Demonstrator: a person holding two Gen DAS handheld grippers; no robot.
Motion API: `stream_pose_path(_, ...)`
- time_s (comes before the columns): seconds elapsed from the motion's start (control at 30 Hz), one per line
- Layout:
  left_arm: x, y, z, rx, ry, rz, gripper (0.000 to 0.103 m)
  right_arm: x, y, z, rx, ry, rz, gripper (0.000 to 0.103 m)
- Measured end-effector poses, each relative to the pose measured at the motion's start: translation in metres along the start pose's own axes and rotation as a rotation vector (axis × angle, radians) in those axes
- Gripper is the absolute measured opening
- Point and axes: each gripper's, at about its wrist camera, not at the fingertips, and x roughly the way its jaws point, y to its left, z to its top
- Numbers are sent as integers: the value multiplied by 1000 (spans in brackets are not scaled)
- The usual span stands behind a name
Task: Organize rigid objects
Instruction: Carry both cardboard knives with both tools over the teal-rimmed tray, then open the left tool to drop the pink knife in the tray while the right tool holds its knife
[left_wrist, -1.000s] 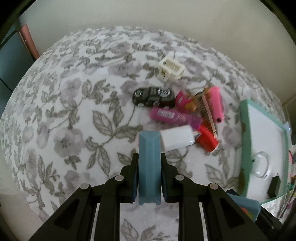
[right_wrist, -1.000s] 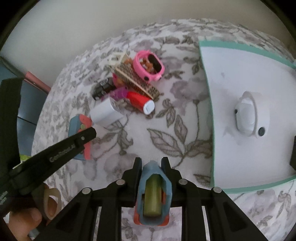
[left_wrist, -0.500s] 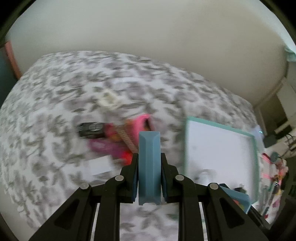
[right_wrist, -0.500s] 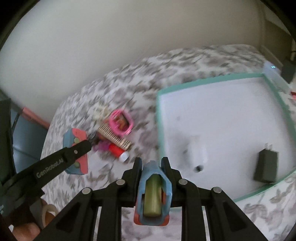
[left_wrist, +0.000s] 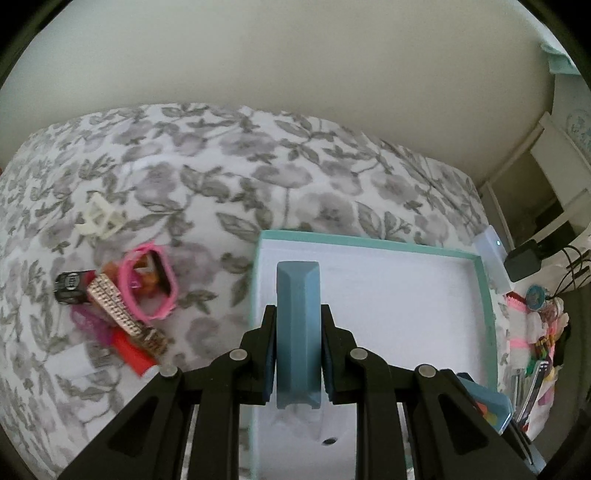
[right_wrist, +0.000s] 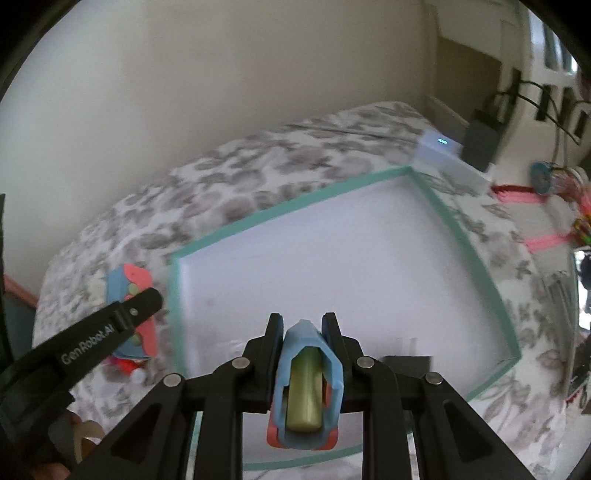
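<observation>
While both hands hover over a surface covered by a grey floral cloth (left_wrist: 332, 192), each pair of tongs is clamped on a toy block. Far left, left wrist view: a cream lattice piece (left_wrist: 98, 221) lies apart from a loose heap just below it — a black toy car (left_wrist: 70, 286), a pink ring-shaped frame (left_wrist: 149, 282), a studded tan strip (left_wrist: 125, 317), a red tube (left_wrist: 133, 352), something magenta underneath, too blurred to name. Right of the heap sits a shallow white tray with teal rim (left_wrist: 369, 242).

The left tongs (left_wrist: 297, 354) grip a blue block (left_wrist: 297, 325) edge-on, above the tray's left part. Right wrist view: that same block shows blue with coral face and green pegs (right_wrist: 129, 295), just outside the tray's left rim.

The right tongs (right_wrist: 304, 373) pinch a blue, coral-based block with a green cylinder inside (right_wrist: 304, 387), above the tray's near edge. A black charger (right_wrist: 408, 362) lies inside the tray, to their right.

Beyond the far corner: a white box with blue light (right_wrist: 443, 155), a black adapter (right_wrist: 480, 144).
</observation>
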Motion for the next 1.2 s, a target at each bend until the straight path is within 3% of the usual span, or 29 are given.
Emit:
stream_pose_path(0.17, 19, -6, 1, -32, 15, -4, 22, 8, -19, 5, 35, 0, -47, 23)
stream_pose_path(0.4, 35, -16, -8, 10, 28, 0, 22, 19, -25, 8, 38, 11, -72, 23)
stream_pose_path(0.77, 22, -17, -5, 44, 16, -13, 22, 36, -21, 2, 16, 58, -89, 23)
stream_pose_path(0.83, 16, -18, -4, 53, 3, -9, 28, 37, -20, 2, 8, 59, -90, 23)
stream_pose_path(0.9, 12, -18, -2, 59, -6, -12, 54, 37, -18, 2, -1, 57, -95, 23)
stream_pose_path(1.07, -1, -17, 1, 70, -23, 4, 56, 37, -15, 2, -19, 60, -107, 23)
stream_pose_path(1.17, -7, -14, 3, 66, -30, 55, 71, 38, -14, 2, -28, 63, -116, 23)
stream_pose_path(1.2, -9, -11, 3, 62, -34, 73, 72, 39, -14, 2, -32, 65, -119, 24)
